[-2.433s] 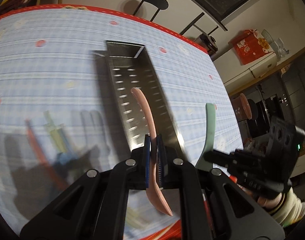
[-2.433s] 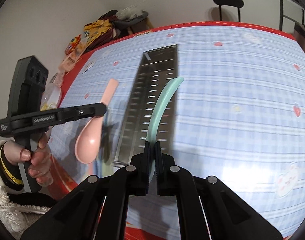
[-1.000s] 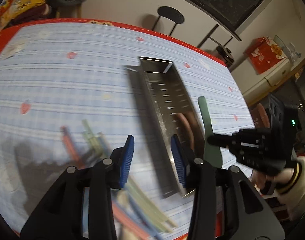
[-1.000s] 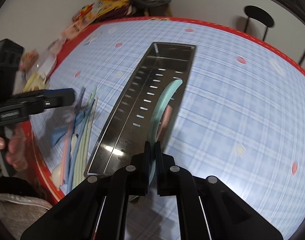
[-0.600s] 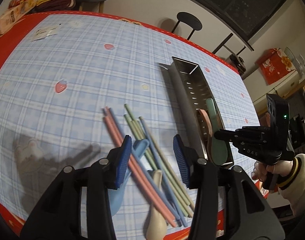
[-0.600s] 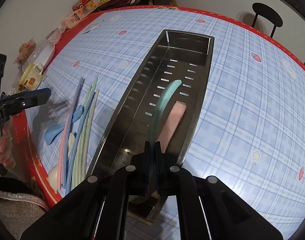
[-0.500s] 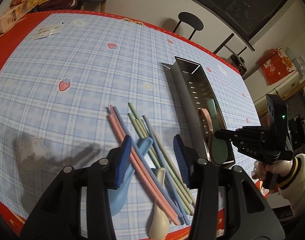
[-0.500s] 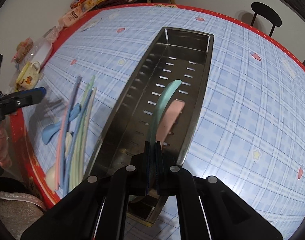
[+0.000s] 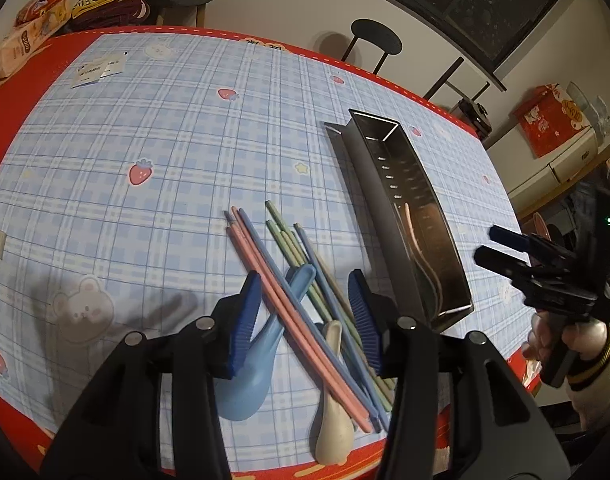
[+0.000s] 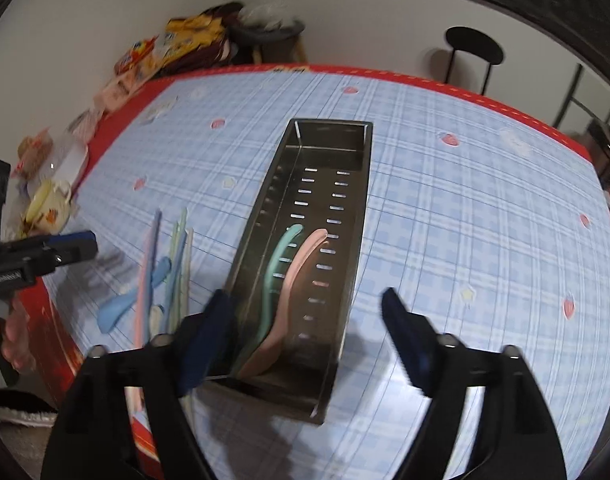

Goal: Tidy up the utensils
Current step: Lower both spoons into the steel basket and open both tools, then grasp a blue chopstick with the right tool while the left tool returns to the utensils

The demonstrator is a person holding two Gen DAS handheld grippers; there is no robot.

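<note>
Green spoon just dropped into the metal tray — right tongs letting go.

The green spoon [image 10: 279, 268] now lies in the metal tray [image 10: 359, 216] beside the pink spoon [image 10: 295, 280]; a moment ago the right tongs [image 10: 305, 332] pinched it, and now their jaws are opening wide with nothing between them. The left tongs [image 9: 305, 316], half open and empty, have swung over the loose pile on the desk [image 9: 145, 128] — chopsticks [image 9: 273, 272], blue spoon [image 9: 261, 344], cream spoon [image 9: 333, 416] — likely the next pickup.
</note>
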